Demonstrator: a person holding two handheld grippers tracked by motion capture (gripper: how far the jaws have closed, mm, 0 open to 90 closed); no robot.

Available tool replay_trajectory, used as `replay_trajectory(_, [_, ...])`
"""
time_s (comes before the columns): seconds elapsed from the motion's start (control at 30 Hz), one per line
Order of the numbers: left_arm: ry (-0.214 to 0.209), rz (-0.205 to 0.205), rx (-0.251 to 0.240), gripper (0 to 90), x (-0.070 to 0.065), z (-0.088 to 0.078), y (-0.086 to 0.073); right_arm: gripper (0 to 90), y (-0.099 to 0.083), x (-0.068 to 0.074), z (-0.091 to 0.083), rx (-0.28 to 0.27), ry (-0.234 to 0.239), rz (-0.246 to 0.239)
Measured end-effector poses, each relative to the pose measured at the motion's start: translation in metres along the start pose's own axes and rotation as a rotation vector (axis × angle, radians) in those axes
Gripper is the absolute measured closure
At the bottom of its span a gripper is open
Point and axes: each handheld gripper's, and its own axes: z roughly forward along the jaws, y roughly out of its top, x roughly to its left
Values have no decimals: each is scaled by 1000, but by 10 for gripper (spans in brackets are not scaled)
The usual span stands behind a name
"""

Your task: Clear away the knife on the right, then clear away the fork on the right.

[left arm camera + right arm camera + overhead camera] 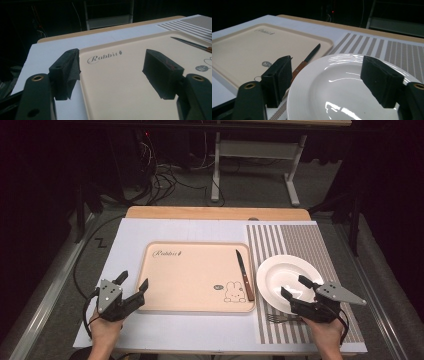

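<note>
**Table setting: both claws empty, work barely begun**

I find the right gripper (294, 287) in the lower right of the high view, jaws spread wide and holding nothing. In the right gripper view its two black jaws straddle the near rim of the white plate (342, 85), one to either side, with no contact that I can confirm. The plate sits on the striped placemat (300, 240) at the right of the frame. A fork (280, 318) lies on the mat just below the plate, close to my right hand and partly hidden by the gripper.

I find the left gripper (133, 283) in the lower left of the high view, jaws likewise spread and empty. In the left gripper view they bracket the left edge of the beige tray (120, 85), one jaw outside the rim over the white table cover (50, 50), the other over the tray's surface.

The knife (244, 274) lies inside the tray along its right side, blade toward the top of the frame, wooden handle toward the bottom. The rest of the tray is bare apart from its printed rabbit.

Assessment: nothing is gripped or lifted. I judge the job to be at its start, with the plate the likeliest first pickup. The fork remains untouched, and the tray is approached but not held.
</note>
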Motion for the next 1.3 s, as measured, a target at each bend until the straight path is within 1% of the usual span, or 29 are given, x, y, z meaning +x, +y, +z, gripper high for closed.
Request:
replay_trajectory(0.07, [0, 1, -4, 300, 0, -1, 0, 281, -3, -2, -5, -23, -7, 13])
replay_trajectory(0.13, [1, -2, -6, 300, 1, -1, 0, 288, -7, -3, -8, -34, -25, 13])
replay_trajectory(0.2, [1, 0, -2, 299, 1, 0, 0, 292, -9, -5, -11, -44, -28, 22])
replay_trajectory(0.3, [1, 4, -7, 298, 0, -1, 0, 290, -12, -8, -12, -43, -36, 40])
replay_trajectory(0.37, [4, -3, -11, 298, 1, -2, 0, 291, -13, -9, -13, -43, -40, 40])
replay_trajectory(0.43, [5, -11, -12, 297, 3, -3, 0, 289, -14, -11, -14, -47, -41, 49])
replay_trajectory(0.6, [5, -3, -14, 296, 2, -3, 0, 287, -19, -15, -17, -45, -56, 53])
replay_trajectory(0.73, [7, -1, -9, 296, 1, -2, 1, 280, -20, -18, -20, -54, -56, 72])
replay_trajectory(0.8, [6, 1, -6, 296, 1, -1, 1, 289, -19, -20, -21, -40, -49, 84])
replay_trajectory(0.9, [8, 1, -11, 296, 1, -2, 1, 301, -17, -20, -23, -24, -66, 77])
replay_trajectory(0.97, [11, -2, -13, 296, 1, -2, 1, 309, -17, -20, -24, -8, -67, 70])
replay_trajectory(1.03, [12, -3, -10, 296, 2, -2, 1, 319, -16, -19, -25, 20, -71, 54])
replay_trajectory(1.07, [12, -2, -7, 296, 2, -1, 1, 335, -15, -19, -26, 42, -74, 45])
replay_trajectory(1.13, [9, 5, -5, 296, 1, -1, 1, 350, -14, -19, -27, 71, -72, 38])
replay_trajectory(1.2, [7, 12, -5, 296, 0, -1, 1, 356, -13, -20, -27, 109, -56, 38])
replay_trajectory(1.3, [12, 15, -9, 296, -1, -2, 1, 384, -13, -20, -28, 139, -44, 32])
